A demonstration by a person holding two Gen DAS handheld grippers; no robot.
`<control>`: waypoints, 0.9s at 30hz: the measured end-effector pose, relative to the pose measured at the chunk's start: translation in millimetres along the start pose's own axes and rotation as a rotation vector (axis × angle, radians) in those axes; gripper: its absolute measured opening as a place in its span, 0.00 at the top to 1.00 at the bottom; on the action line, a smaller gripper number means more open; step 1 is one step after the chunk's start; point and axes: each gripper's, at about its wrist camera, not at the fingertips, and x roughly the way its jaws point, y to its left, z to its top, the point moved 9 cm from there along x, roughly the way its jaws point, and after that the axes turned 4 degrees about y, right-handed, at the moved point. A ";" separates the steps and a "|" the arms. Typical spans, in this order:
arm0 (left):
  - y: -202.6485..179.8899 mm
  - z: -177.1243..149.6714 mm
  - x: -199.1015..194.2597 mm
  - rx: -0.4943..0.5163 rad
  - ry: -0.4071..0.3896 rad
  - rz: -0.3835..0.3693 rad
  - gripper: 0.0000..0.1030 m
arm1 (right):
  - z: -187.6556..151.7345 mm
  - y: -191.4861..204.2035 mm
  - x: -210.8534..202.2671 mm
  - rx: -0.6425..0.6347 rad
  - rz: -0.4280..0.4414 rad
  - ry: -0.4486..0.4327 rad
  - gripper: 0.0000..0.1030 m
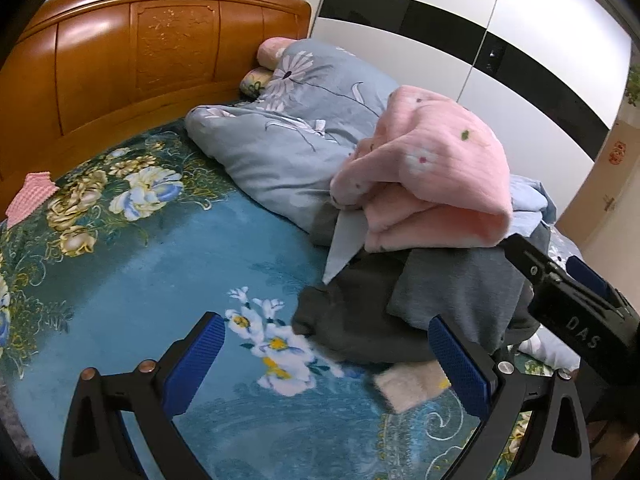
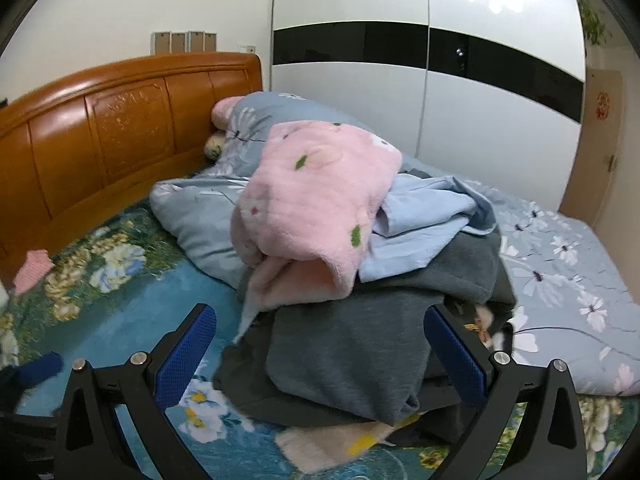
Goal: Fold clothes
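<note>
Left wrist: left gripper [image 1: 326,354] spread wide over the bedspread [image 1: 132,264], empty.
Clothes pile [image 1: 432,240] sat right of it on the bed; right gripper [image 2: 320,346] also gaped, straddling the grey garment [image 2: 352,352].

Headboard [image 1: 120,60]: carved wood, orange-brown, glossy varnish with light glare. Bed cover [image 1: 160,248]: teal floral cloth, short plush nap, faint sheen. Quilt [image 1: 280,140]: grey-blue flower-print woven cloth, smooth, matt. Pink garment [image 2: 320,200]: thick fleece, fuzzy, ribbed. Grey garment [image 2: 352,352]: matt, felt-like knit. Light blue garment [image 2: 424,220]: thin smooth cloth. Wardrobe doors [image 2: 500,128]: glossy white panels, black shiny band. Gripper fingers [image 1: 192,360]: matt black plastic, blue dimpled pads, metal screws
</note>
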 end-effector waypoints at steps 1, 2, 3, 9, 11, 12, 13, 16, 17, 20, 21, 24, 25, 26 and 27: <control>-3.2 2.5 -0.3 0.013 -0.004 -0.001 0.00 | 0.3 -0.7 0.3 -0.002 -0.003 0.000 0.00; -6.3 5.0 -0.6 0.026 -0.008 -0.002 0.00 | 0.6 -1.6 0.6 -0.004 -0.007 0.000 0.00; -9.5 7.4 -0.9 0.039 -0.012 -0.003 0.00 | 1.2 -4.0 1.6 -0.007 -0.016 0.001 0.00; -27.7 21.6 -2.6 0.131 -0.041 0.001 0.00 | 10.7 -6.2 3.7 0.010 -0.029 -0.021 0.00; -31.4 26.0 -3.8 0.164 -0.064 0.010 0.00 | 11.2 -8.5 3.5 0.021 -0.002 -0.027 0.00; -30.0 26.5 -5.0 0.166 -0.079 0.009 0.00 | 11.0 -9.0 4.3 0.023 0.010 -0.019 0.00; -27.8 25.8 -5.8 0.163 -0.089 0.004 0.00 | 10.9 -9.4 5.2 0.026 0.022 -0.012 0.00; -24.7 22.4 -7.7 0.162 -0.093 -0.009 0.00 | 10.1 -9.1 7.9 0.028 0.053 0.007 0.00; -24.6 21.5 -7.6 0.163 -0.092 -0.010 0.00 | 9.7 -7.9 8.8 0.026 0.062 0.011 0.00; -28.8 21.4 -6.6 0.161 -0.085 -0.012 0.00 | 8.8 -1.7 6.8 0.018 0.095 0.004 0.00; -29.3 21.0 -6.5 0.156 -0.084 -0.015 0.00 | 8.6 0.1 5.8 0.013 0.098 -0.001 0.00; -29.6 19.6 -6.8 0.134 -0.076 -0.037 0.00 | 8.8 4.6 2.9 0.008 0.114 -0.010 0.00; -29.5 18.8 -7.0 0.127 -0.075 -0.045 0.00 | 9.0 5.5 2.1 0.011 0.120 -0.011 0.00; -29.4 18.1 -7.2 0.120 -0.073 -0.053 0.00 | 9.1 5.8 2.1 0.010 0.120 -0.011 0.00; -28.8 17.5 -7.3 0.116 -0.069 -0.059 0.00 | 9.1 6.1 2.1 0.008 0.121 -0.010 0.00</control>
